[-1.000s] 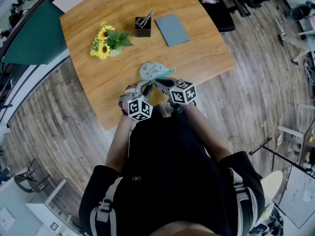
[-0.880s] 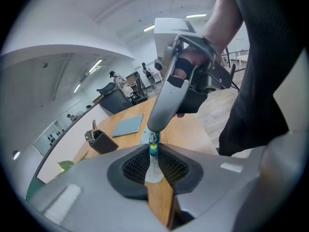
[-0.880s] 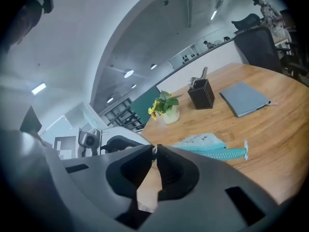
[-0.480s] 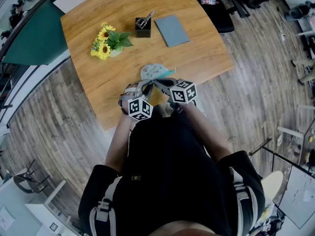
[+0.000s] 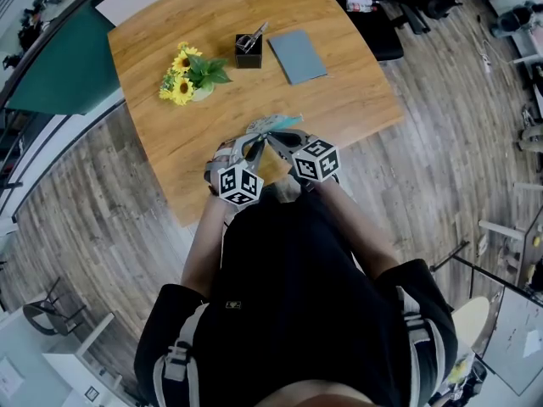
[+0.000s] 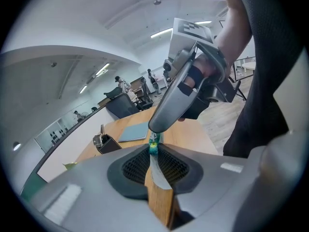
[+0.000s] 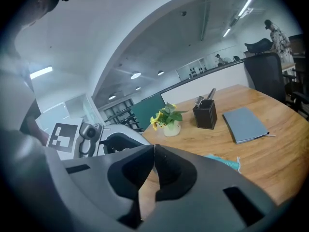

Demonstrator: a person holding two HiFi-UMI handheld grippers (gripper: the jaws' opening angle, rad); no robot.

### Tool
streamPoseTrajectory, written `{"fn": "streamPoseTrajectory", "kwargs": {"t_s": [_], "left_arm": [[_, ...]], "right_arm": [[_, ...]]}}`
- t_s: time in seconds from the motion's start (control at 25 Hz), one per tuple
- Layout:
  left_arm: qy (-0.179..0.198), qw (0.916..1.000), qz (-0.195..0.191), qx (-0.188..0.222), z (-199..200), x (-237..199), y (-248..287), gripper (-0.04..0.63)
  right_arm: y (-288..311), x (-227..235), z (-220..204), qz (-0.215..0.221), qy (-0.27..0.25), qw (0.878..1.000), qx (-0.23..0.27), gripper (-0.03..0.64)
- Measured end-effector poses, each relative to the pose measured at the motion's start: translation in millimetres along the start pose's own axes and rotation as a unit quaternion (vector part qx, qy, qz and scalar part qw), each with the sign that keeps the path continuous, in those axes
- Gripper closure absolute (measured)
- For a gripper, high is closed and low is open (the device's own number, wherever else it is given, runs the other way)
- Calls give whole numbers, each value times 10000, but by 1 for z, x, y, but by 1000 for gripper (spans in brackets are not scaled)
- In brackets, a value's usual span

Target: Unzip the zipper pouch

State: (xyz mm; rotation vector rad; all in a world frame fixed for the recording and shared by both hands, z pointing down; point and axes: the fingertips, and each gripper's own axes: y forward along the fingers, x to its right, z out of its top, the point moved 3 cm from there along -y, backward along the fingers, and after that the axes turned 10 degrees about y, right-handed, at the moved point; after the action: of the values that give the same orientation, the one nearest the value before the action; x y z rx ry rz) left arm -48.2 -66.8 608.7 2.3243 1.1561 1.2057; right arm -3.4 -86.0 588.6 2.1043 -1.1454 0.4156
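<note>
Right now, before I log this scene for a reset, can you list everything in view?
table: one, light wood, middle of the head view
sunflowers: one bunch in a small pot, yellow and green, far left of the table
pen holder: one, black, just right of the sunflowers
notebook: one, grey-blue, right of the pen holder
zipper pouch: one, pale with a teal zipper, near side of the table, between the grippers
office chair: one, black, beyond the table's far right
left gripper: one, grey, jaws pinching the pouch's fabric
right gripper: one, grey, jaws together, tip at the pouch's teal zipper end
</note>
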Motion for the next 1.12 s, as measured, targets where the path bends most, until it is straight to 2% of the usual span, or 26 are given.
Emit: {"fn": "streamPoseTrajectory", "kwargs": {"t_s": [0.28,0.88,1.12], "left_arm": [[-38,10000,-4,34,1,-2,-3,543],[-408,9990,26,156,-1,-10,-10,545],[-395,9990,7,197,-2,-11,-12,546]], "right_arm": [[-1,-1,2,-25,-96,9999,47,609],[1,-8,9,54,-39,9994,328,611],[2,-7,9,-48,-6,9990,436,611]]}}
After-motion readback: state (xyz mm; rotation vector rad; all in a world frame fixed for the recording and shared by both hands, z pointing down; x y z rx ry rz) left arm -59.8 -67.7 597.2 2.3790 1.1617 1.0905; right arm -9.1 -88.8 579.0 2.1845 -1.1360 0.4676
